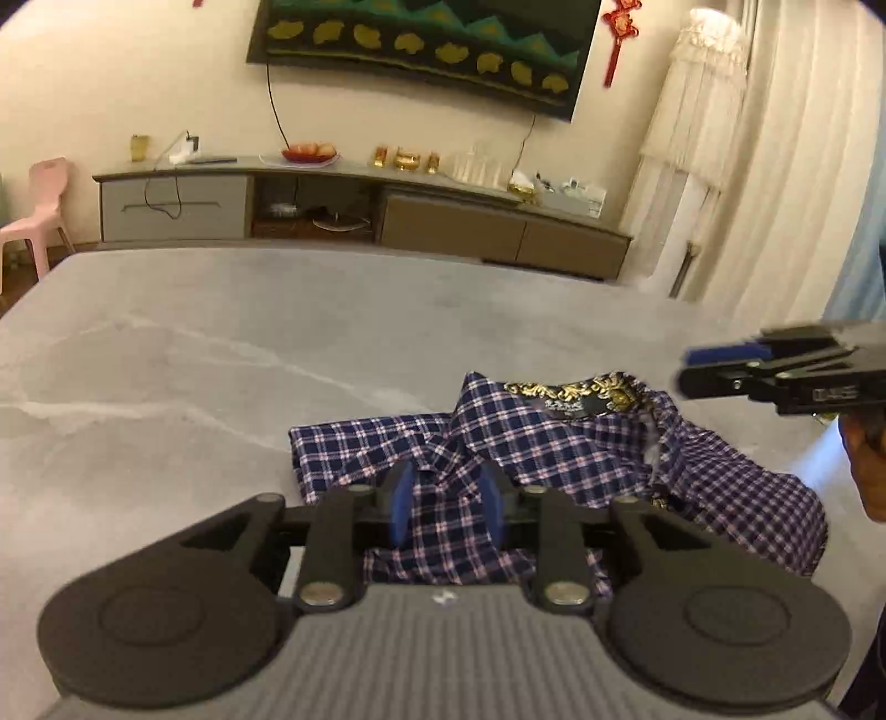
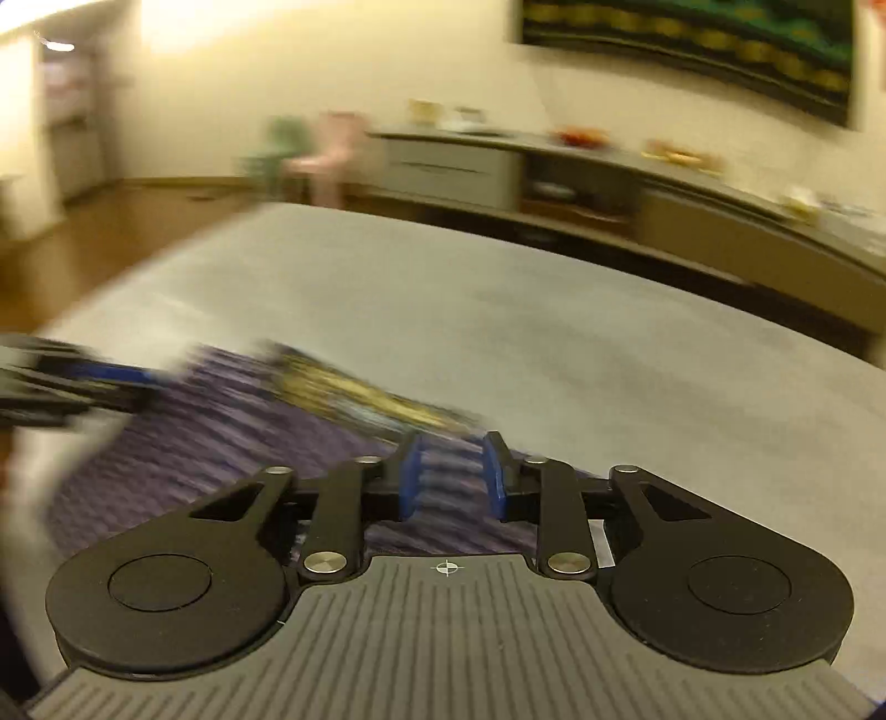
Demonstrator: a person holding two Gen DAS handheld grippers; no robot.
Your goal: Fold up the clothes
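A crumpled navy, white and pink plaid shirt (image 1: 554, 448) lies on the grey table (image 1: 221, 360), its black-and-gold collar lining (image 1: 581, 396) facing up. My left gripper (image 1: 447, 501) hovers open just over the shirt's near left part, with cloth showing behind the gap and nothing pinched. My right gripper (image 1: 686, 368) comes in from the right, above the collar end. In the blurred right wrist view, the right gripper (image 2: 453, 476) stands open over the shirt (image 2: 221, 443). The left gripper (image 2: 111, 382) appears there as a smear at the left edge.
A long low cabinet (image 1: 360, 205) with bowls and glasses runs along the far wall under a dark wall hanging (image 1: 421, 44). A pink chair (image 1: 39, 210) stands at far left, white curtains (image 1: 775, 166) at right. A hand (image 1: 864, 465) holds the right gripper.
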